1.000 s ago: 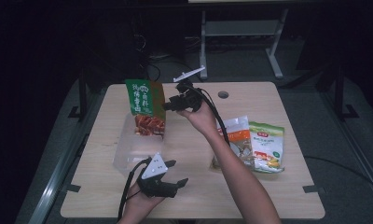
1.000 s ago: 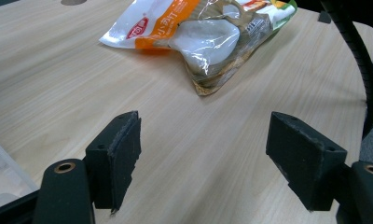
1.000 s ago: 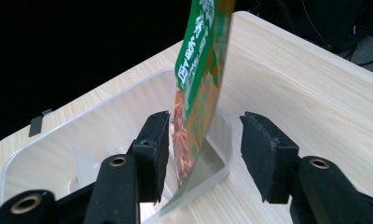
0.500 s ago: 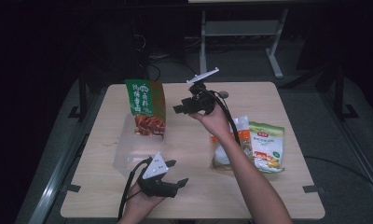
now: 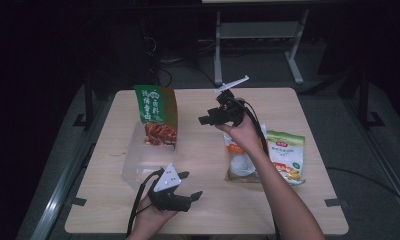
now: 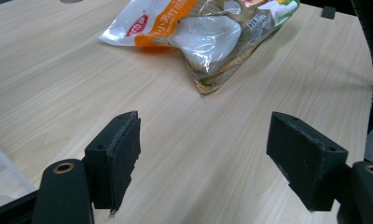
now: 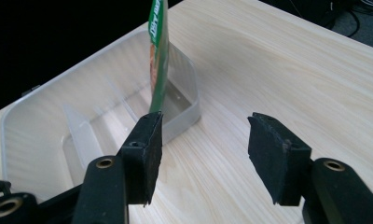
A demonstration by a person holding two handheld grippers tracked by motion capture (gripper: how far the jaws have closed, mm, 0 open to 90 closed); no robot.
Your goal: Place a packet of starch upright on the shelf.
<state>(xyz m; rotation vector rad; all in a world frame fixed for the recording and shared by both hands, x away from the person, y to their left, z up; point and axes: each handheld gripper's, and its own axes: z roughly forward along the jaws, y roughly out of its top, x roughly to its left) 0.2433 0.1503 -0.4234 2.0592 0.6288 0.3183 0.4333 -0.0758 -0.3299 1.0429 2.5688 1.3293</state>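
Observation:
A green snack bag (image 5: 155,112) stands upright in the far end of a clear plastic bin (image 5: 135,160) at the table's left. My right gripper (image 5: 208,116) hovers over the middle of the table, to the right of the bag and pointing toward it. It is open, its jaws have just been opening, and nothing is between them. In the right gripper view the right gripper (image 7: 205,149) faces the bag (image 7: 159,51) edge-on and the bin (image 7: 35,126). My left gripper (image 5: 190,185) rests open near the front edge. In the left gripper view the left gripper (image 6: 205,163) frames bare wood.
An orange-and-clear food packet (image 5: 238,160) and a green-and-white packet (image 5: 288,155) lie side by side at the table's right, under my right forearm. The orange packet (image 6: 198,32) lies ahead of the left jaws. A metal stand (image 5: 258,30) is behind the table.
My right gripper has moved rightward, away from the green bag, and its jaws stand wider apart. The bag stays upright in the bin. The left gripper has not moved.

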